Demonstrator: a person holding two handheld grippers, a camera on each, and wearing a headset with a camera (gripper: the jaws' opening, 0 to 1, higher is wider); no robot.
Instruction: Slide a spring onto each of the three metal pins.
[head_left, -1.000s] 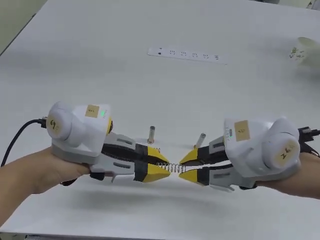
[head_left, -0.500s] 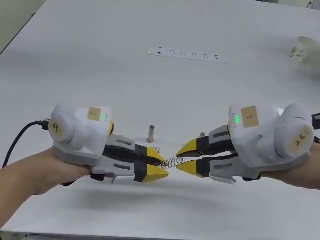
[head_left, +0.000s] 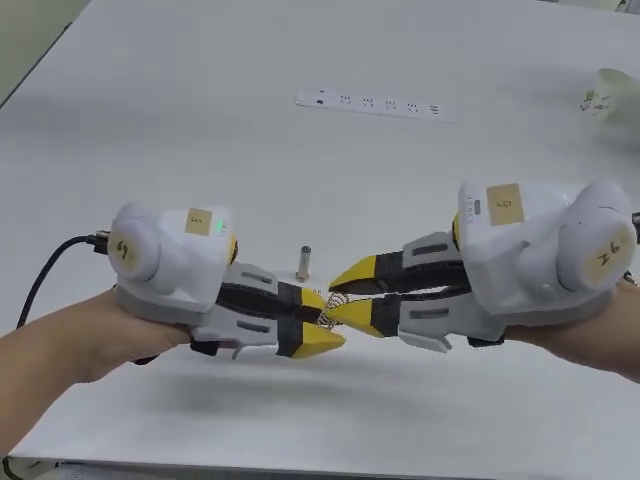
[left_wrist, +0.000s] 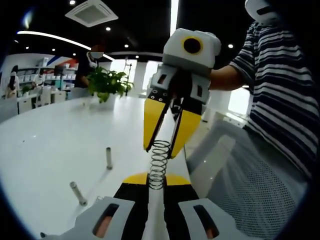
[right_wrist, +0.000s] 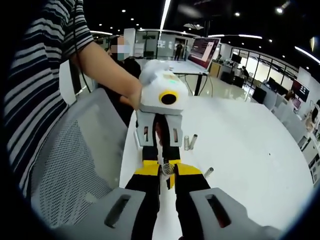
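- Left gripper (head_left: 328, 325), yellow-tipped, is clamped on one end of a small coiled steel-wire spring (left_wrist: 159, 164). In the left gripper view the coil rises straight out from between its own jaws.
- Right gripper (head_left: 333, 299), also yellow-tipped, faces it tip to tip. Its jaws stand parted in a V around the spring's far end, so I record it as released. I cannot tell whether a pad brushes the coil.
- The spring is therefore in the air between the two grippers, above the white counter (head_left: 300, 170), and on no pin.
- Three short silvery metal pins (right_wrist: 186, 142) stand on the counter beyond the gripper tips in the right gripper view. Two are just beside each other, and a third pin (right_wrist: 208, 172) is nearer the right gripper.
- As far as these views resolve, every pin shaft looks bare, with no coil around it.
- Progress, as a judgement: zero of three pins loaded. This looks like the handling stage for the first spring, with the coil being oriented or passed between grippers before it goes to a pin.
- Remaining: carry this spring to a pin, line its bore up with the pin top and slide it down. Then repeat for the other two pins.
- A white power strip (head_left: 370, 106) lies well apart at the far side and is not involved.
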